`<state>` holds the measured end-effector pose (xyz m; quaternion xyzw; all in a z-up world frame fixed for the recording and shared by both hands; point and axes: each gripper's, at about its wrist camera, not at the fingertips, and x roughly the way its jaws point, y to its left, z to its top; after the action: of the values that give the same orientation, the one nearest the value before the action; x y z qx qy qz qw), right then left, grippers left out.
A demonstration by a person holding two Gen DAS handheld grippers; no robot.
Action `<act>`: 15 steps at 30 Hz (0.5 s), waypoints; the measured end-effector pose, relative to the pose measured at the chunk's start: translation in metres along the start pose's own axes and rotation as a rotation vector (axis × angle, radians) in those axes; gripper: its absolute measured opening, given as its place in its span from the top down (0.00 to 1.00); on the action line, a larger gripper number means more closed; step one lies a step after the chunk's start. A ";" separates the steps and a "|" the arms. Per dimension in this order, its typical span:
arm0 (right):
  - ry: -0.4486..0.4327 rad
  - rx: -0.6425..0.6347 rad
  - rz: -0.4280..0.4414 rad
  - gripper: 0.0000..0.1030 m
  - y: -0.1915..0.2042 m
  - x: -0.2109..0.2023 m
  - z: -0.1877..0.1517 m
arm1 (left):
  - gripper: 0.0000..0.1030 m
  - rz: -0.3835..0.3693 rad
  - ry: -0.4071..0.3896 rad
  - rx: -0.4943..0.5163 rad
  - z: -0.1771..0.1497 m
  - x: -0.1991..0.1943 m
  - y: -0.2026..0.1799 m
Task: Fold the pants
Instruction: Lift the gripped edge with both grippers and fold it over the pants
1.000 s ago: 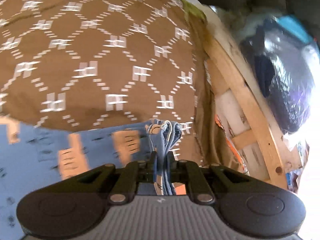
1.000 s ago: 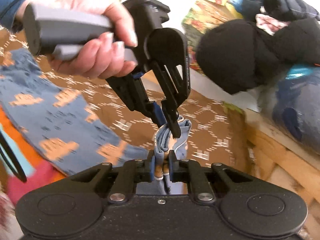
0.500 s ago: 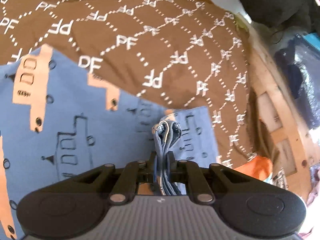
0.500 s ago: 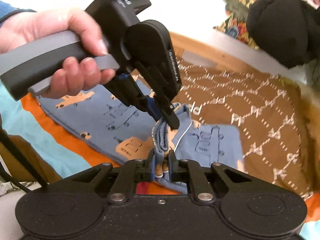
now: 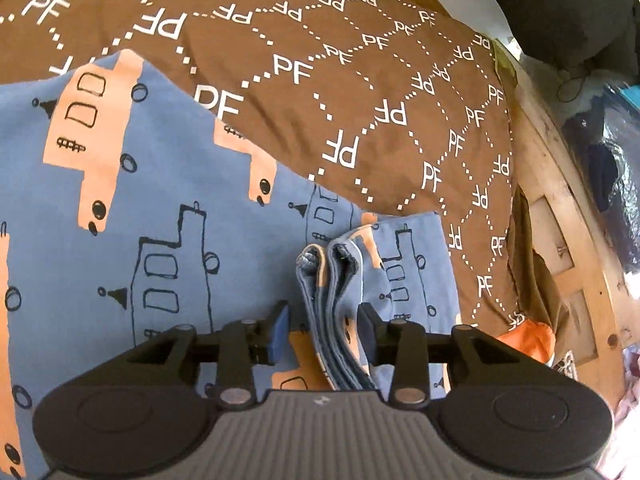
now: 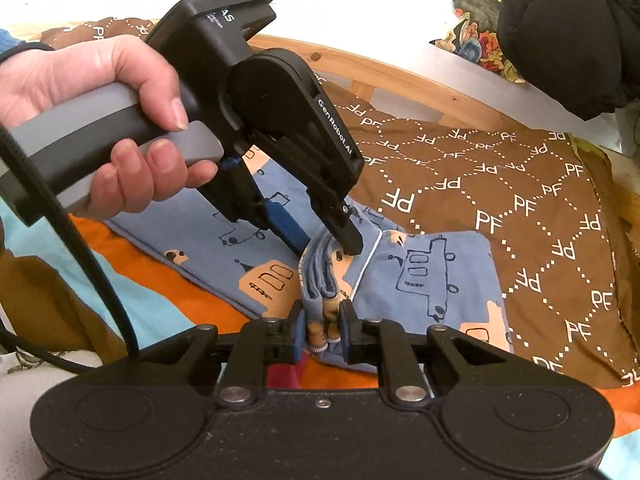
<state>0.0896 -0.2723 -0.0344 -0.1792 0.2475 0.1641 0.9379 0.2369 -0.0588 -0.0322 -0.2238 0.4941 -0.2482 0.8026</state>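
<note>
Pants: soft blue knit pants (image 5: 168, 216) printed with peach and outlined vehicles, lying flat on the bed; the stacked hem edges (image 5: 334, 280) bunch into ridged layers that stand up between the fingers of both grippers.
Blanket: brown blanket (image 5: 360, 92) with a white dotted diamond lattice and "PF" letters, smooth with shallow folds, spreading beyond the fingers and passing under the pants.
Bed frame: pale wooden frame (image 5: 560, 184), slatted, to the right of the left fingers.
Left gripper: left gripper (image 5: 325, 330) has black linkage arms and blue pads; its fingers are opening, the left pad stands clear of the bunched hem, the right finger is just beside it.
Right gripper: right gripper (image 6: 322, 334) is opening too, but its pads press the folded fabric layers from both sides.
Left view only: a black rounded bundle (image 5: 560, 12) far ahead of the fingers, and an orange cloth (image 5: 528, 336) at the blanket's edge.
Right view only: a hand (image 6: 100, 120) wrapped around the grey handle of the left gripper, thumb on top, fingers curled beneath; an orange and turquoise sheet (image 6: 168, 292) under the pants; a black cable (image 6: 80, 240) at left.
Pose: both grippers tilt downward toward the bed, tips close together on the same hem.
</note>
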 end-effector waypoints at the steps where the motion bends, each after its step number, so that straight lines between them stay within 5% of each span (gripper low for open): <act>1: -0.002 0.001 0.000 0.83 0.000 0.000 0.000 | 0.66 0.009 -0.001 0.007 0.000 0.001 -0.002; 4: -0.007 -0.003 0.001 0.83 -0.001 0.000 -0.001 | 0.81 0.023 0.000 0.025 -0.001 0.002 -0.005; 15: -0.021 -0.031 -0.018 0.84 0.006 -0.001 -0.004 | 0.89 0.048 -0.011 0.064 -0.003 0.001 -0.010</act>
<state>0.0846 -0.2689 -0.0389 -0.1943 0.2336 0.1614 0.9390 0.2322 -0.0674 -0.0279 -0.1876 0.4865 -0.2433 0.8179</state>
